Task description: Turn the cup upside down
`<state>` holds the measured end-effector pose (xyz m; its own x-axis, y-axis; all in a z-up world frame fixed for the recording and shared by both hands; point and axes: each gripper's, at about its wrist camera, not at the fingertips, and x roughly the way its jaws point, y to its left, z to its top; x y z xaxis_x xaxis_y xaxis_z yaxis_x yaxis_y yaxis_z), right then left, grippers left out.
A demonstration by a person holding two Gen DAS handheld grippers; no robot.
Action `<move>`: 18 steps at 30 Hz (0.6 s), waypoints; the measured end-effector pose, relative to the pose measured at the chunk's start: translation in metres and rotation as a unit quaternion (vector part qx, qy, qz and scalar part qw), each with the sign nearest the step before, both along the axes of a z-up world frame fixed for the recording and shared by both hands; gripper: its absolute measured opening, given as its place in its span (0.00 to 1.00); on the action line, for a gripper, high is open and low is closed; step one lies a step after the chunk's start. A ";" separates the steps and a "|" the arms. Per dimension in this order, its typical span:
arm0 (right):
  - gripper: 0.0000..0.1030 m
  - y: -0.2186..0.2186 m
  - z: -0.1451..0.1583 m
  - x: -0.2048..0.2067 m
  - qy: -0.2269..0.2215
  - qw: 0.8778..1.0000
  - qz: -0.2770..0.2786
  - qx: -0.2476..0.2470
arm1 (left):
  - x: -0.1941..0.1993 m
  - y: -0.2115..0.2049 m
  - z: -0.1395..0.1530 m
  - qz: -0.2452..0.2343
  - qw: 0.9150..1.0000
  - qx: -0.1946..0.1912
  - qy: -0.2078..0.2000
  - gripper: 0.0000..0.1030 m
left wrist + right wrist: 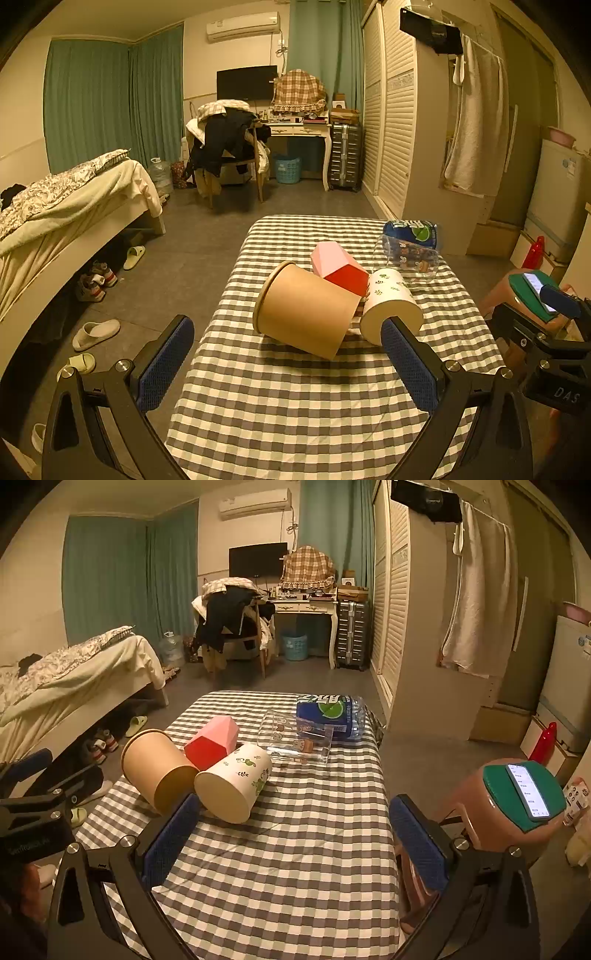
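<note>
- Landmark: brown paper cup (304, 310), lying on its side on the checked tablecloth (295, 406); open mouth faces away from the cameras toward the bed side, flat base toward the grippers.
- White leaf-print cup (391, 306): on its side, touching the brown paper cup on that cup's wardrobe side; base faces the cameras.
- Pink-and-red faceted cup (338, 264): on its side just behind the brown paper cup, touching it and the white leaf-print cup.
- Clear printed glass (406, 258): on its side, behind the white leaf-print cup, well apart from the brown paper cup.
- Blue-labelled bottle pack (412, 232): just behind the clear printed glass, farthest from the brown paper cup.
- Left gripper (288, 365): jaws spread wide, holding nothing; positioned short of the brown paper cup, no contact.
- Right gripper (291, 834): jaws spread wide, holding nothing; its left finger (168, 843) overlaps the base of the brown paper cup in the right wrist view; contact cannot be determined.
- Phone (526, 792): on a green pad, off the table, well apart from the brown paper cup.
</note>
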<state>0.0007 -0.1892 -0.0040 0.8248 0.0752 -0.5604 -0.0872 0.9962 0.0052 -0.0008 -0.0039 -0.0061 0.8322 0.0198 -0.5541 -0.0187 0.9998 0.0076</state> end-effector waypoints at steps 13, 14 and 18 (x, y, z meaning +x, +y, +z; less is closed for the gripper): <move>1.00 0.002 -0.002 0.001 0.002 1.000 0.001 -0.003 | -0.002 0.003 -0.001 0.000 1.000 -0.004 0.002 1.00; 1.00 0.003 -0.002 0.001 0.002 1.000 0.001 -0.003 | -0.002 0.003 -0.001 0.000 1.000 -0.004 0.002 1.00; 1.00 0.004 -0.002 0.001 0.001 1.000 0.001 -0.003 | -0.002 0.003 -0.002 0.000 1.000 -0.004 0.002 1.00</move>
